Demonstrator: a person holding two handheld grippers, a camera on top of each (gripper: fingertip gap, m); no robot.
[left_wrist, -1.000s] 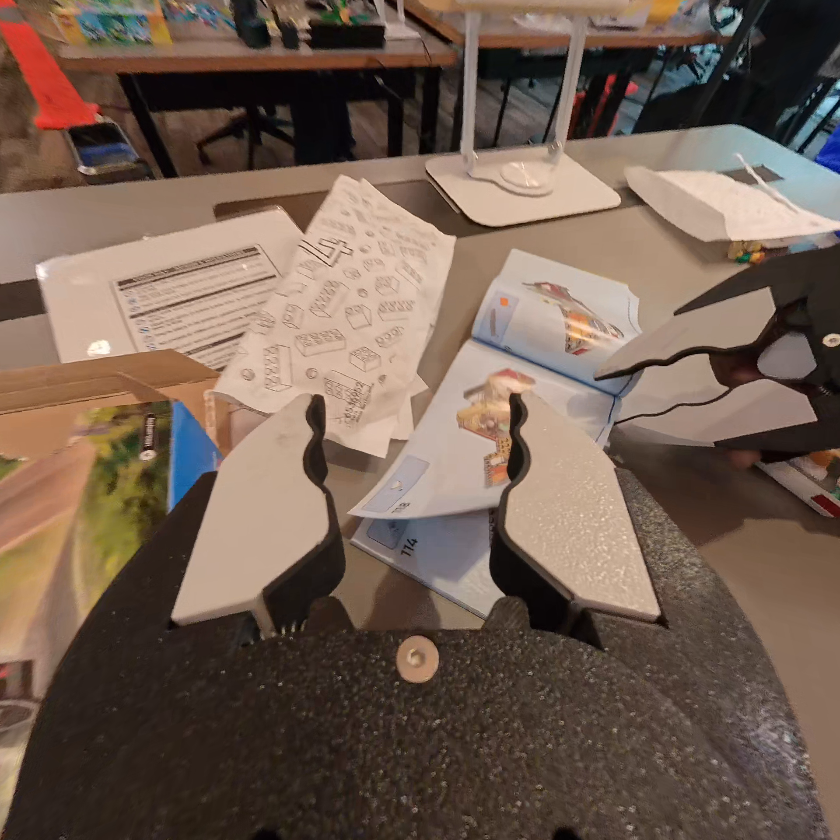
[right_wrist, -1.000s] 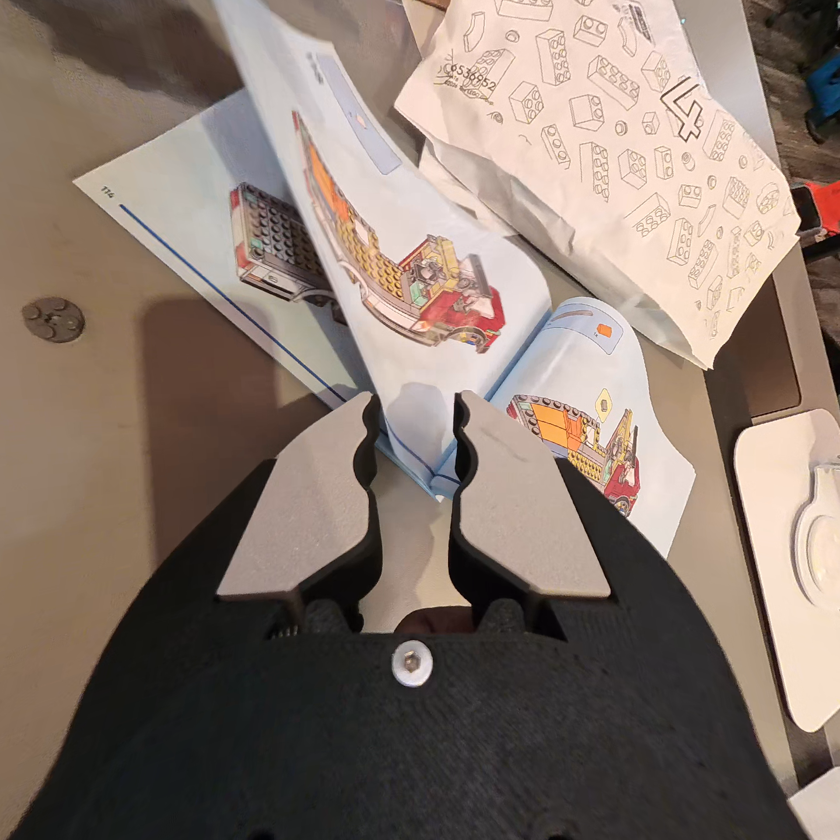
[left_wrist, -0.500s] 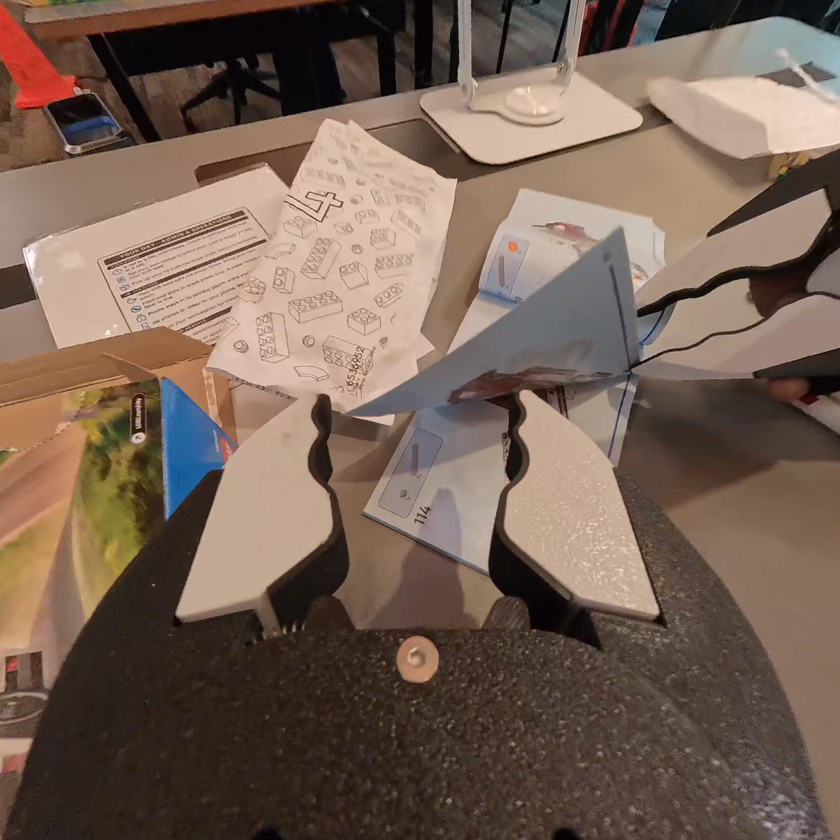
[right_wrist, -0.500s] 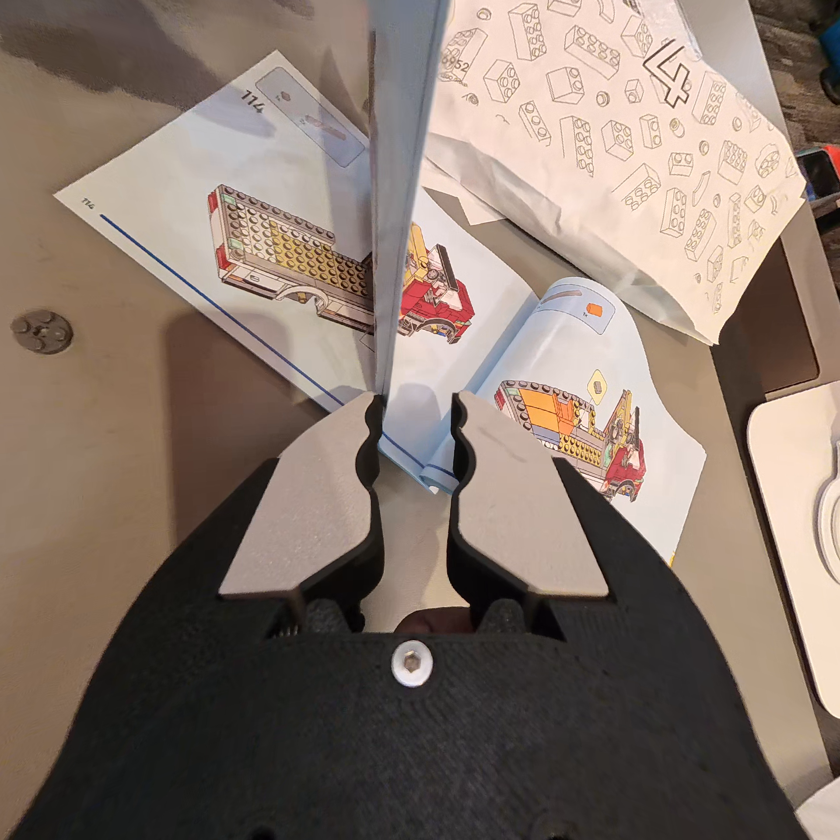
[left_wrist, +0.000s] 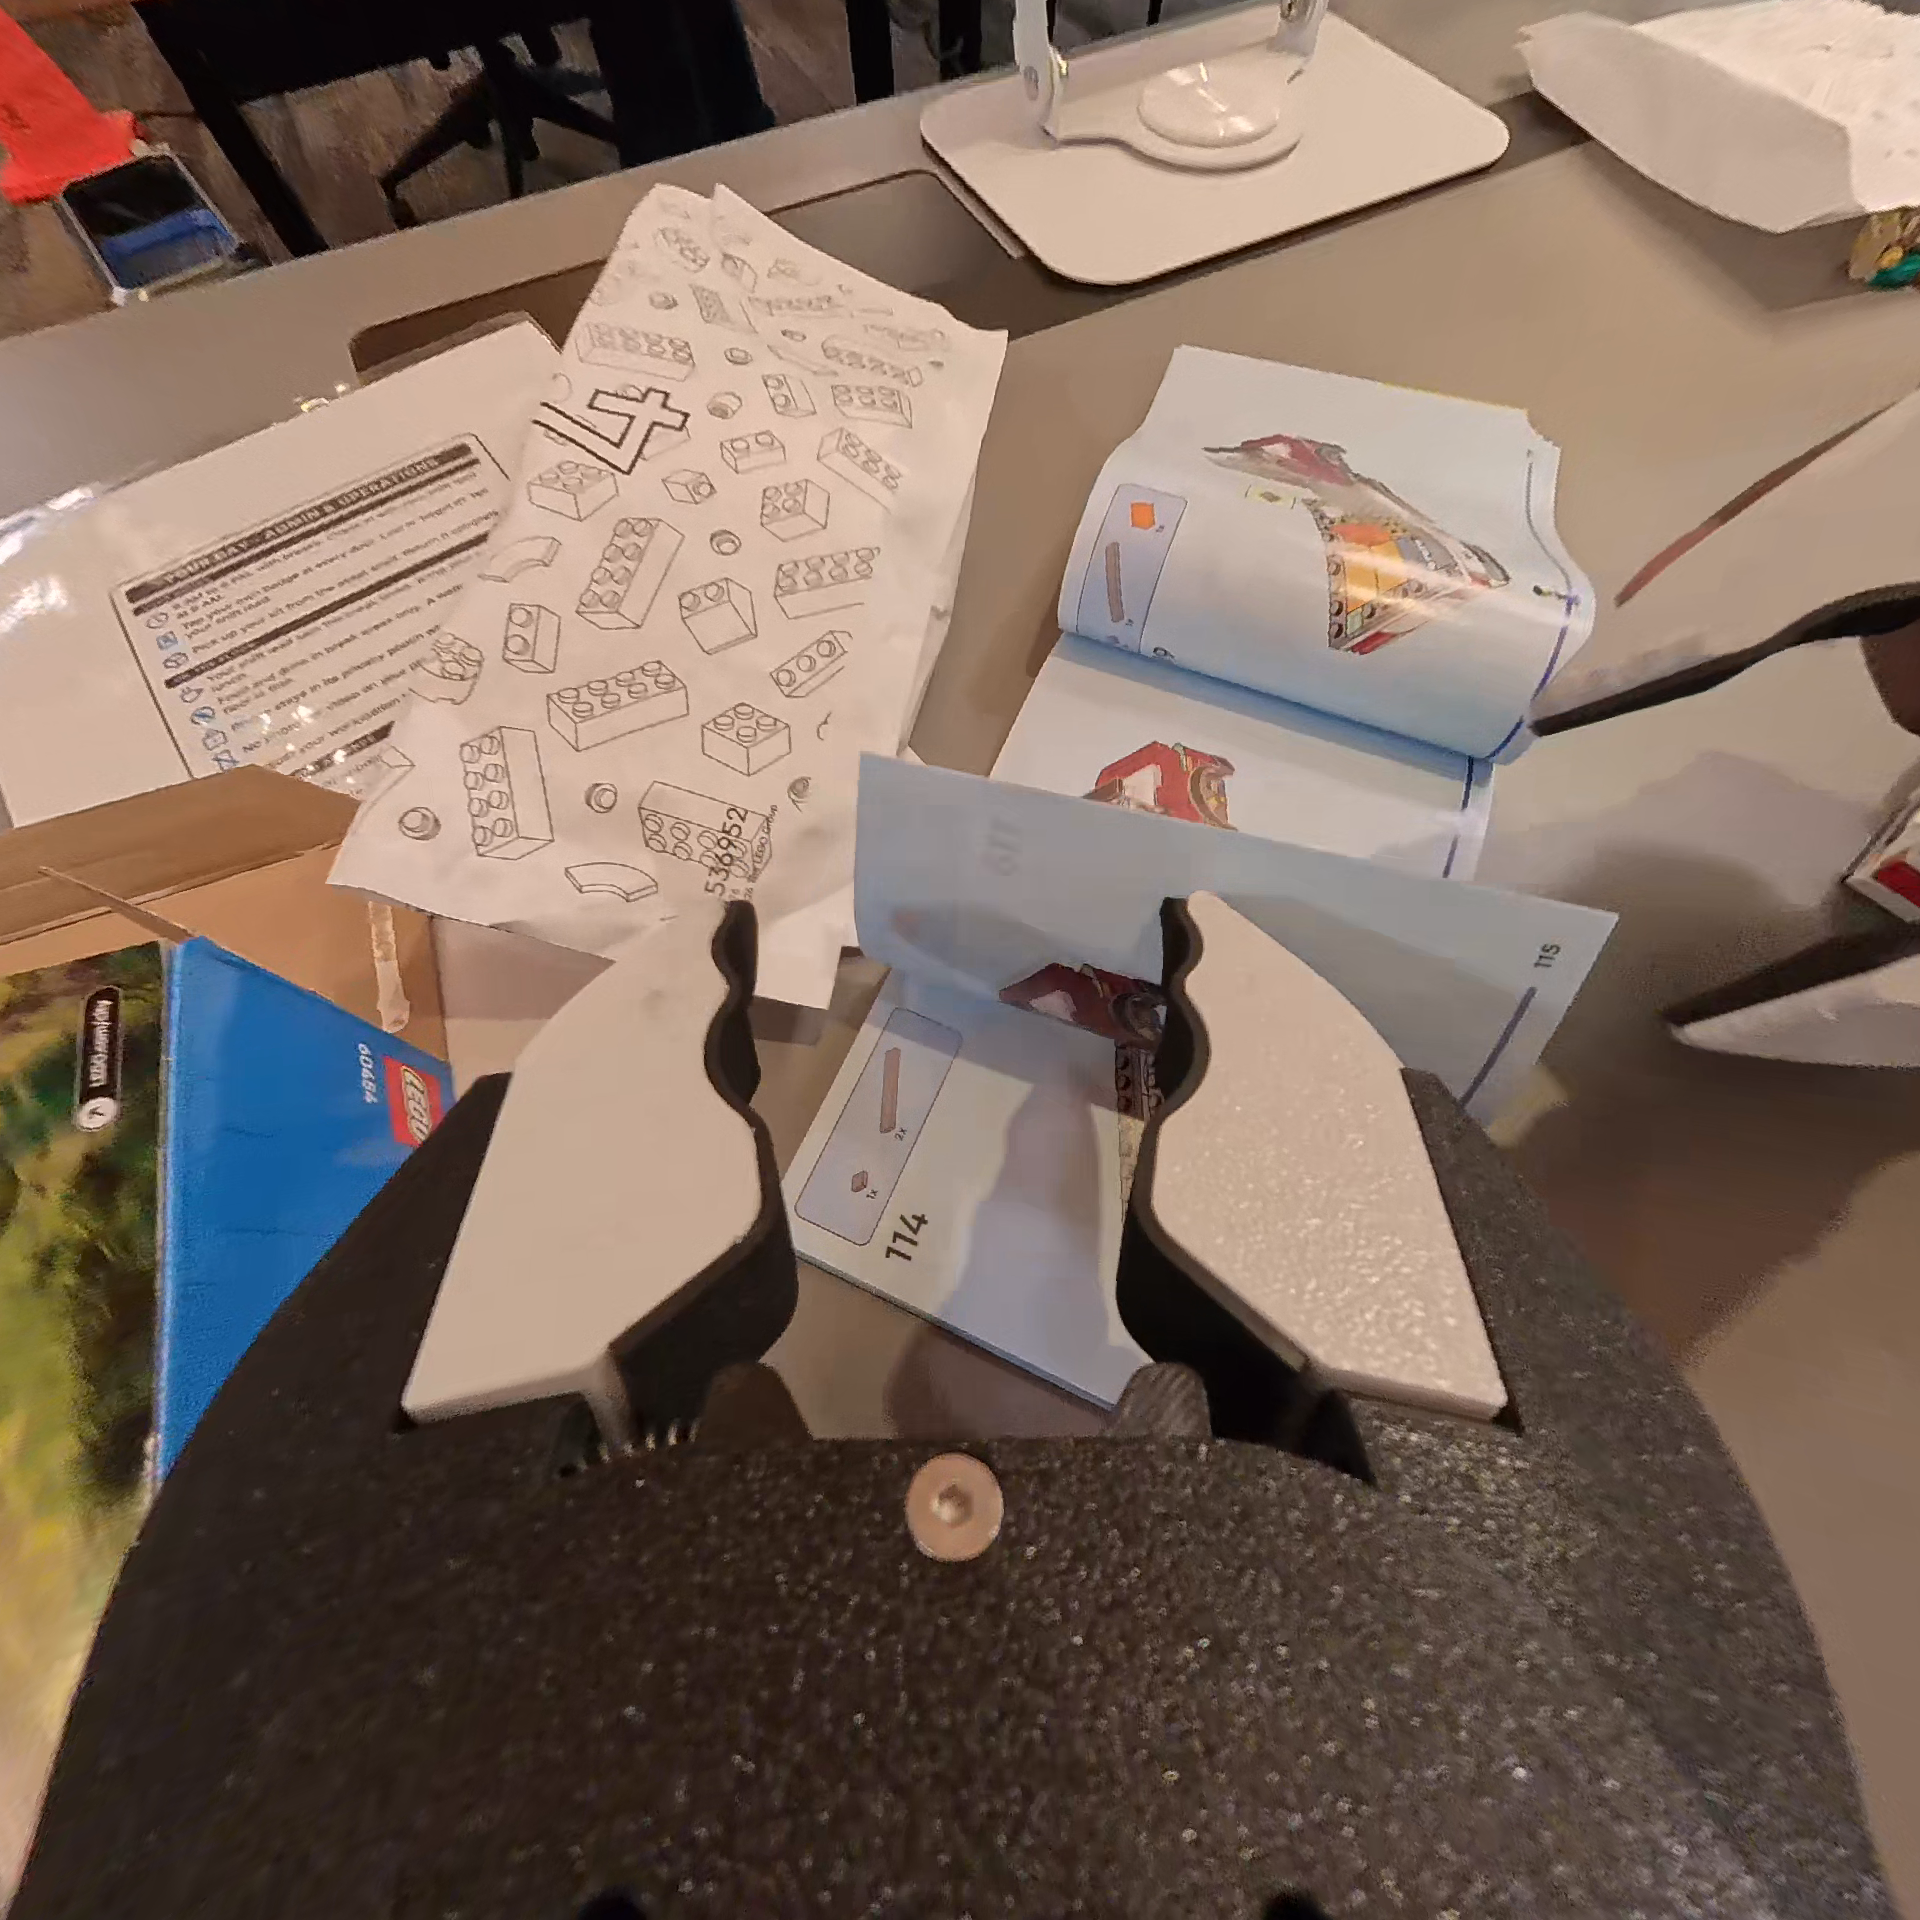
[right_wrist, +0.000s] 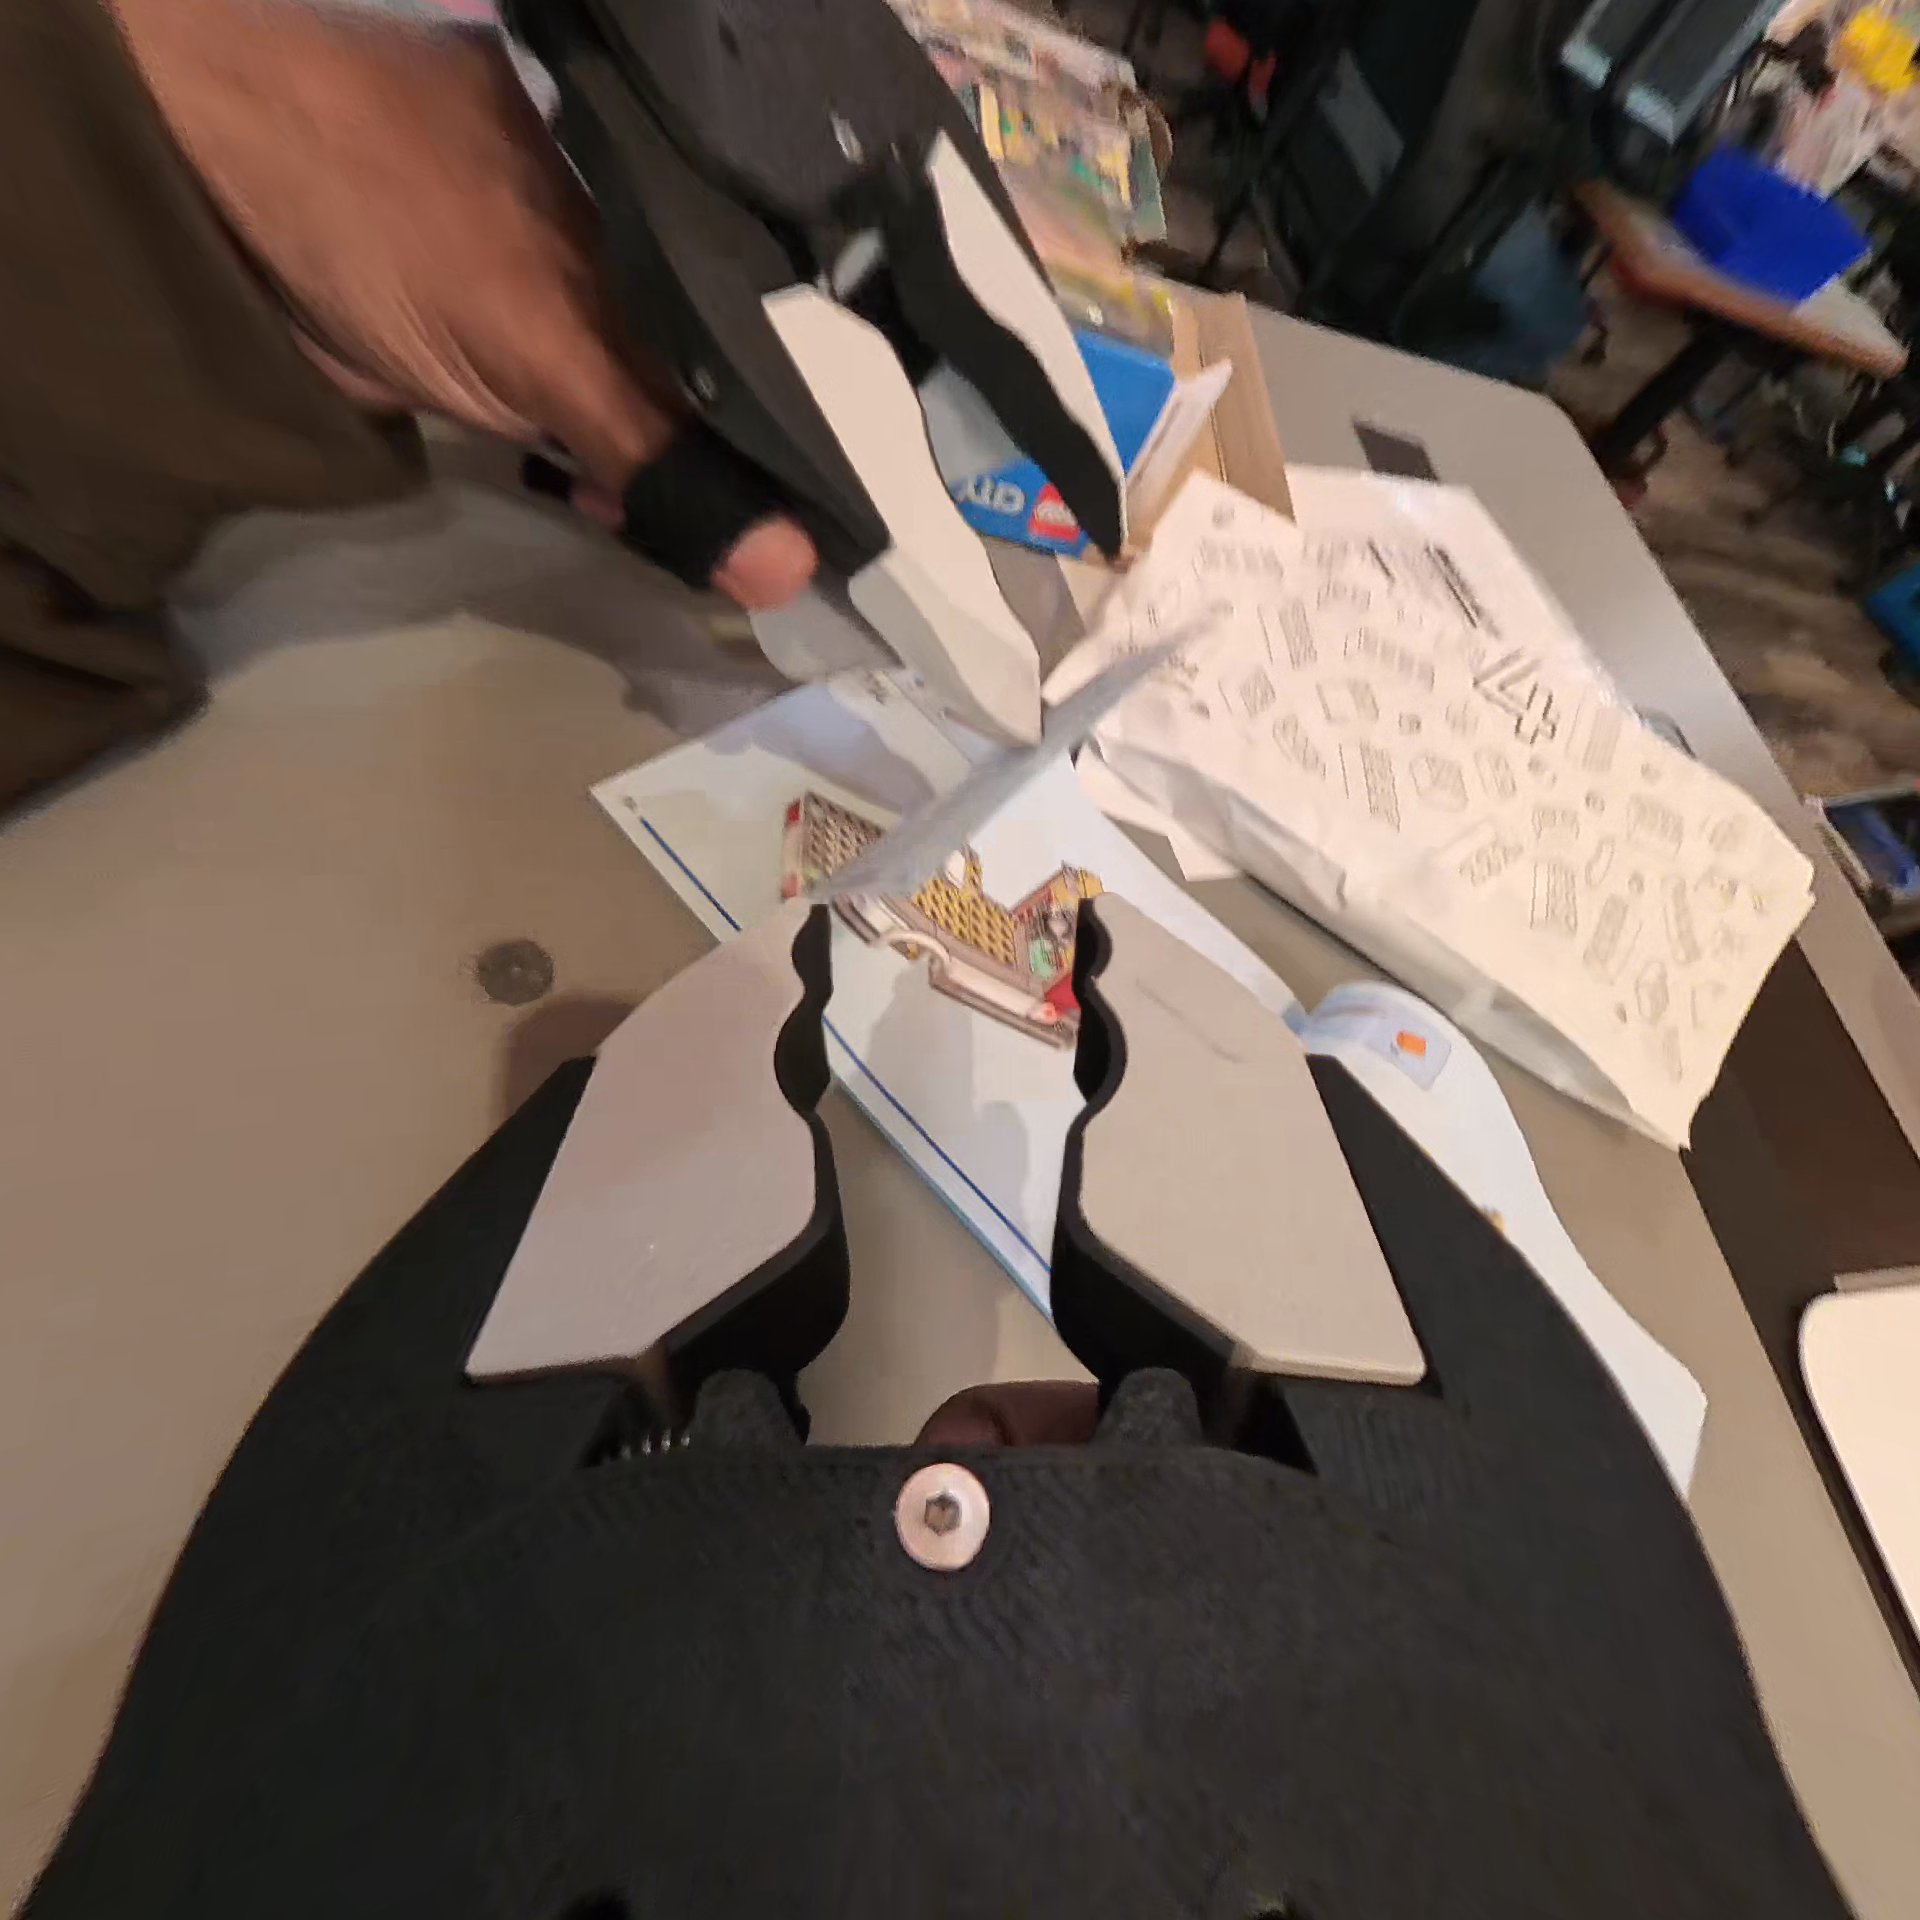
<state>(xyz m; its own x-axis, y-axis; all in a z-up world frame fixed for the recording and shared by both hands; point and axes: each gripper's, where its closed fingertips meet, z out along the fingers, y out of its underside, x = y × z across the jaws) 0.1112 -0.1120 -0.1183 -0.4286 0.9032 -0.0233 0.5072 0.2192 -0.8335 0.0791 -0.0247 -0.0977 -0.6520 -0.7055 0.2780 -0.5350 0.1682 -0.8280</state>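
Observation:
An open light-blue building-instruction booklet lies on the grey table. One page stands up in mid-turn just beyond my left gripper's fingertips. My left gripper is wide open above the booklet's near page, with nothing between its pads. In the right wrist view the left gripper's lower fingertip meets the raised page. My right gripper is open and empty above the booklet, clear of the page. It shows blurred at the right edge of the left wrist view.
A white paper bag printed with brick drawings lies left of the booklet. A blue box in cardboard and a laminated sheet lie further left. A white stand base is behind. A small round grey piece lies on the table. A person's hand holds the left gripper.
The right gripper lifted a page upright, then opened wider and drew back. The page has left it and tips over toward the left gripper. The left gripper moved closer over the booklet.

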